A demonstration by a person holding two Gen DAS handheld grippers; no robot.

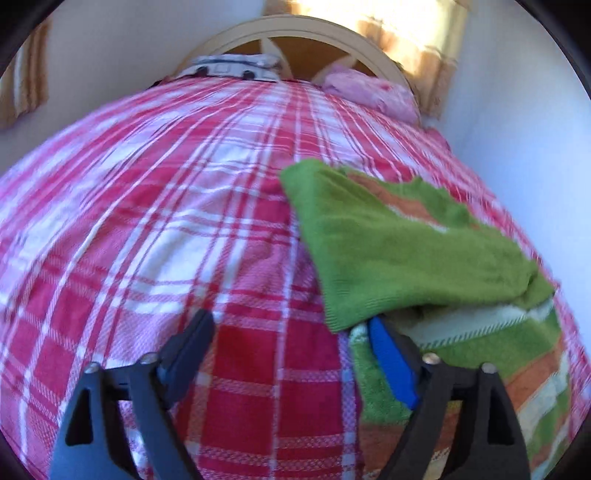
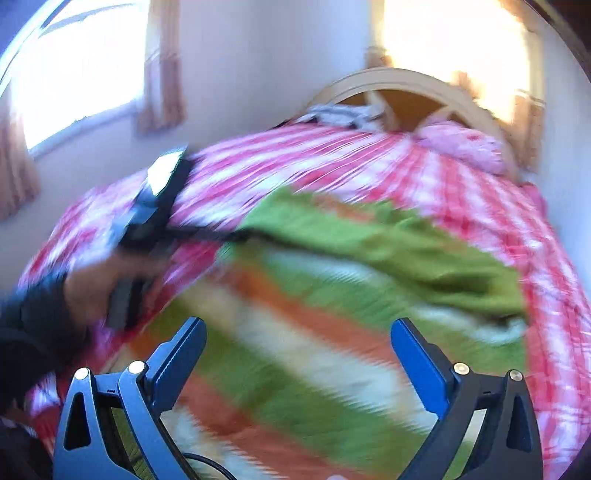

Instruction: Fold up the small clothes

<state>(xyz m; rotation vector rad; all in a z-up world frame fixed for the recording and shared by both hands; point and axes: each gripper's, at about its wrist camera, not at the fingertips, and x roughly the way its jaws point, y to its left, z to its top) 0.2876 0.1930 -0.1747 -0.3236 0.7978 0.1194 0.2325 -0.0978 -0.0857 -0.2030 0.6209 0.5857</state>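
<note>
A green towel [image 1: 399,243] with orange and white stripes lies on the red and white plaid bedspread [image 1: 166,206], its far part folded over toward me. My left gripper [image 1: 291,332] is open at the towel's left edge; its right finger [image 1: 391,365] sits under the folded flap, the left finger over bare bedspread. In the blurred right wrist view the towel [image 2: 332,302] fills the middle. My right gripper [image 2: 297,343] is open just above it and holds nothing. The left gripper's body [image 2: 155,206] and the hand holding it show at the towel's left edge.
A curved wooden headboard [image 1: 295,33] stands at the far end with a patterned pillow [image 1: 232,68] and a pink pillow [image 1: 369,92]. A white wall [image 1: 517,122] runs along the bed's right side. Curtained windows [image 2: 74,74] are to the left and behind the headboard.
</note>
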